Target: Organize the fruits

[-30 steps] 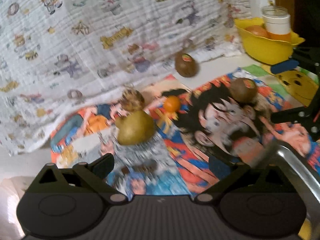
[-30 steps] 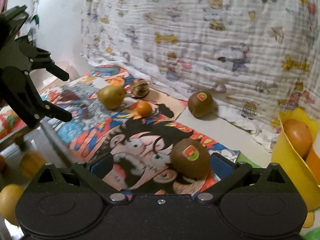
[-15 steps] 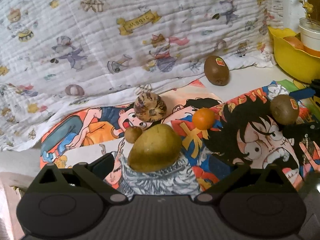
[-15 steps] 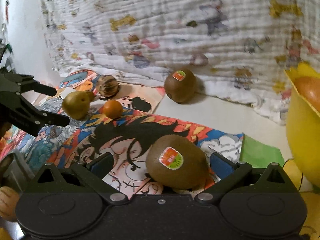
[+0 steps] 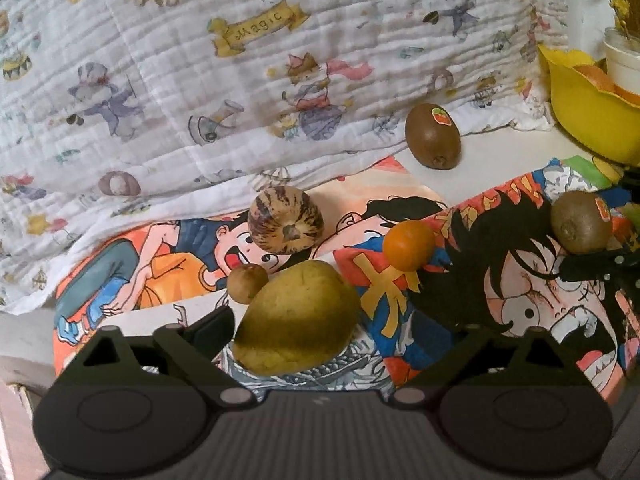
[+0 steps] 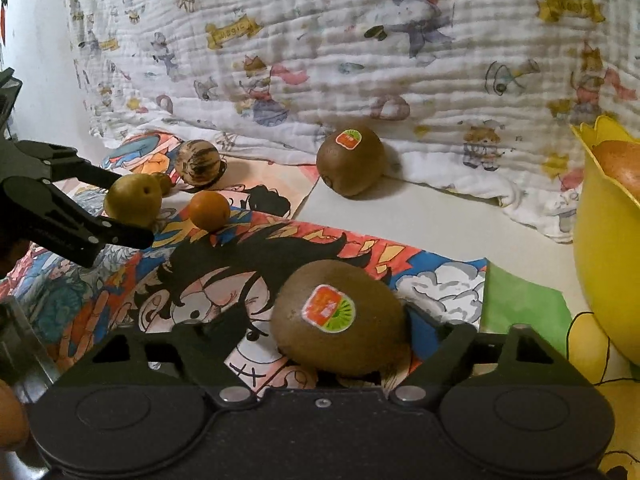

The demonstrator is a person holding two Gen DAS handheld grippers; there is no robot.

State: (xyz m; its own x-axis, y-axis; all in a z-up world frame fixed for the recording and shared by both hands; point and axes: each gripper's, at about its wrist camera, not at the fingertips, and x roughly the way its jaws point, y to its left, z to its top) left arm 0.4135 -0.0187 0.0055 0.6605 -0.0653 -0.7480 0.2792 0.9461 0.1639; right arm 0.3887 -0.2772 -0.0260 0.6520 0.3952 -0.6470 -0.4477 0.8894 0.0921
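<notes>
Closing jaws of the left gripper (image 5: 344, 320) and right gripper (image 6: 320, 328) were shown around, not yet clamping, a yellow-green pear (image 5: 298, 322) and a brown stickered kiwi (image 6: 340, 318); one orange fruit (image 6: 618, 162) was already held in the yellow bowl (image 6: 604, 280).

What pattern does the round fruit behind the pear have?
The round fruit is pale tan with dark brown-purple streaks and mottling, seen best in the left wrist view.

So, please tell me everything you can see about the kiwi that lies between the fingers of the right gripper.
The kiwi is oval, brown and fuzzy, with an orange and green sticker facing up. It lies on its side on the cartoon poster, between the fingers of the right gripper, whose jaws are closing around it. The right finger seems at its side; on the left a gap remains. No other fruit touches it.
</notes>
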